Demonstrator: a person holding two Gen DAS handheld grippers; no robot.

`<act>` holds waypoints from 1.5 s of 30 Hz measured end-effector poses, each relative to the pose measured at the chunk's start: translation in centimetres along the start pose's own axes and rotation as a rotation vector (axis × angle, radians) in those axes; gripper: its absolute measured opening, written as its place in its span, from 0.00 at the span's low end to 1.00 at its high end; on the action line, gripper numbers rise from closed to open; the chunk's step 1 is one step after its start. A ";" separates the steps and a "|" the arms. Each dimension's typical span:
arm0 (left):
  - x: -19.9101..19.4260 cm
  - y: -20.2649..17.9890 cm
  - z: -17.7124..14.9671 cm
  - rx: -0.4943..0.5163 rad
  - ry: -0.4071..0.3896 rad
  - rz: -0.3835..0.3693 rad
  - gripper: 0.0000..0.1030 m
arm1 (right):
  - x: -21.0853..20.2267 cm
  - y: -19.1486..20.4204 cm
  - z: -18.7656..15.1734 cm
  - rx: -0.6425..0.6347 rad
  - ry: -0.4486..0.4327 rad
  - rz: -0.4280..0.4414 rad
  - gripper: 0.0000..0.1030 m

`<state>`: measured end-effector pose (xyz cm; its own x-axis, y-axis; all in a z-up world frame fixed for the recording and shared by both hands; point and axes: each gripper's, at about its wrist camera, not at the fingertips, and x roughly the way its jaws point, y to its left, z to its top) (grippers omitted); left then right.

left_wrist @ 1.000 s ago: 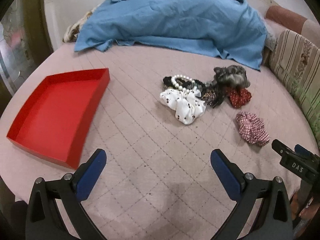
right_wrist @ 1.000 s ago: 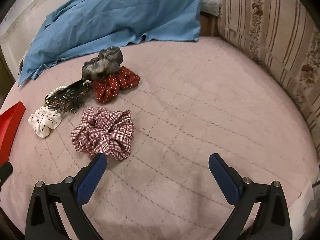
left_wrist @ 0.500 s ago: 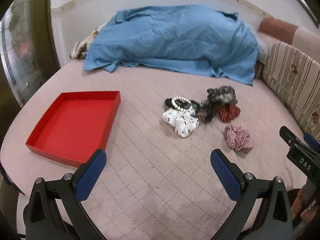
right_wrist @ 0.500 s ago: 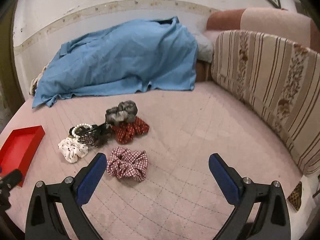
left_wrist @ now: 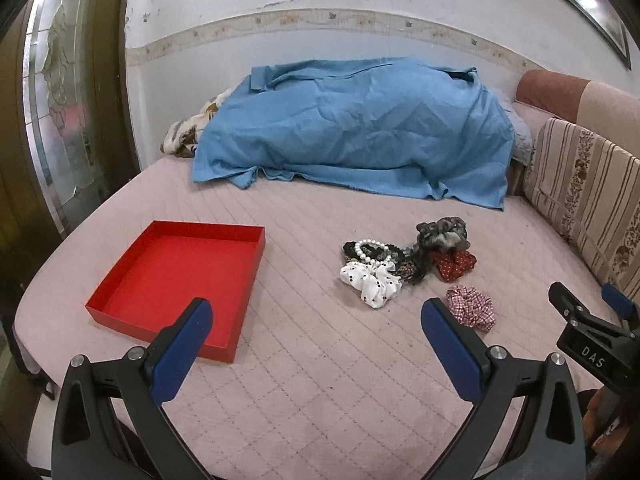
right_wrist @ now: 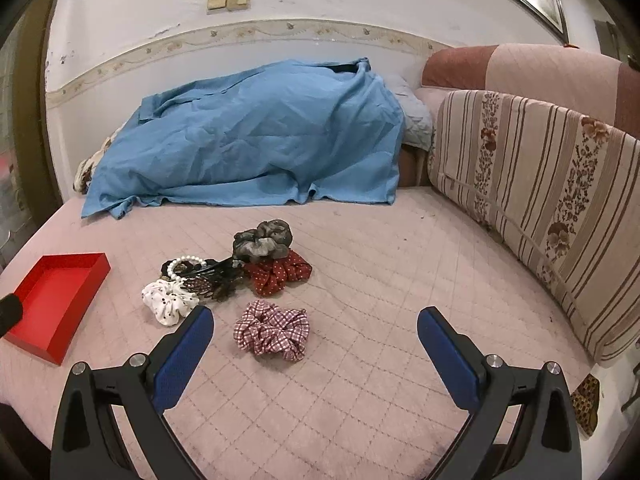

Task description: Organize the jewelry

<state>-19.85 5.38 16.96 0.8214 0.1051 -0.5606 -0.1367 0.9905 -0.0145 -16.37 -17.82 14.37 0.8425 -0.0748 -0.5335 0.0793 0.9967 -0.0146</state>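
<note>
Both the left gripper point(left_wrist: 316, 332) and right gripper point(right_wrist: 315, 338) stood apart, empty, above the pink quilted bed point(left_wrist: 320, 380). Scrunchies and white pearl bracelet point(left_wrist: 370, 249) lay mid-bed; shallow red cardboard tray point(left_wrist: 180, 276) awaited them near the left edge.

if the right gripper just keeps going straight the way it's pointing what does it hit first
Likely the pink quilted bedspread, just right of the plaid scrunchie; the open right gripper may graze that scrunchie, depth unclear.

Your left black two-finger gripper with blue pads point(left_wrist: 316, 328) has its jaws spread wide, gripping nothing. Your right black gripper with blue pads point(right_wrist: 316, 336) is spread equally wide, also unloaded. In the left wrist view, the right gripper's tip shows at the right edge.
</note>
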 end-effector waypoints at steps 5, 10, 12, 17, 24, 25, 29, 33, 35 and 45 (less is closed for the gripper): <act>-0.7 0.3 0.0 -0.001 -0.005 -0.003 1.00 | -1.1 0.0 0.0 0.001 -0.025 -0.003 1.00; -1.2 0.6 -0.2 -0.010 -0.006 0.003 1.00 | -2.4 -0.1 0.0 -0.007 -0.087 -0.033 1.00; -1.5 0.6 -0.2 -0.009 -0.008 0.007 1.00 | -2.7 -0.1 0.0 -0.005 -0.105 -0.037 1.00; -1.5 0.6 -0.4 0.004 -0.004 0.013 1.00 | -2.2 -1.1 -0.5 0.096 -0.087 0.021 1.00; -0.6 0.3 -0.6 0.036 0.040 0.000 1.00 | -1.6 0.0 -0.6 -0.054 -0.048 -0.070 1.00; -0.4 0.3 -0.7 0.038 0.047 -0.001 1.00 | -1.6 0.1 -0.7 -0.055 -0.049 -0.059 1.00; 0.5 0.0 -1.0 0.047 0.077 -0.005 1.00 | -1.1 0.3 -0.9 -0.059 -0.026 -0.023 1.00; 1.5 -0.3 -1.3 0.053 0.106 -0.003 1.00 | 0.0 0.1 -1.3 -0.045 0.016 0.006 1.00; 2.1 -0.4 -1.5 0.054 0.123 -0.006 1.00 | 0.5 -0.1 -1.5 -0.037 0.034 0.009 1.00; 5.5 -0.6 -1.8 0.069 0.205 -0.004 1.00 | 3.7 -1.1 -2.4 0.014 0.128 0.042 0.99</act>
<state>-16.25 5.20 12.36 0.6911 0.0880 -0.7174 -0.0895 0.9953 0.0360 -14.62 -19.07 10.39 0.7705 -0.0279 -0.6368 0.0538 0.9983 0.0213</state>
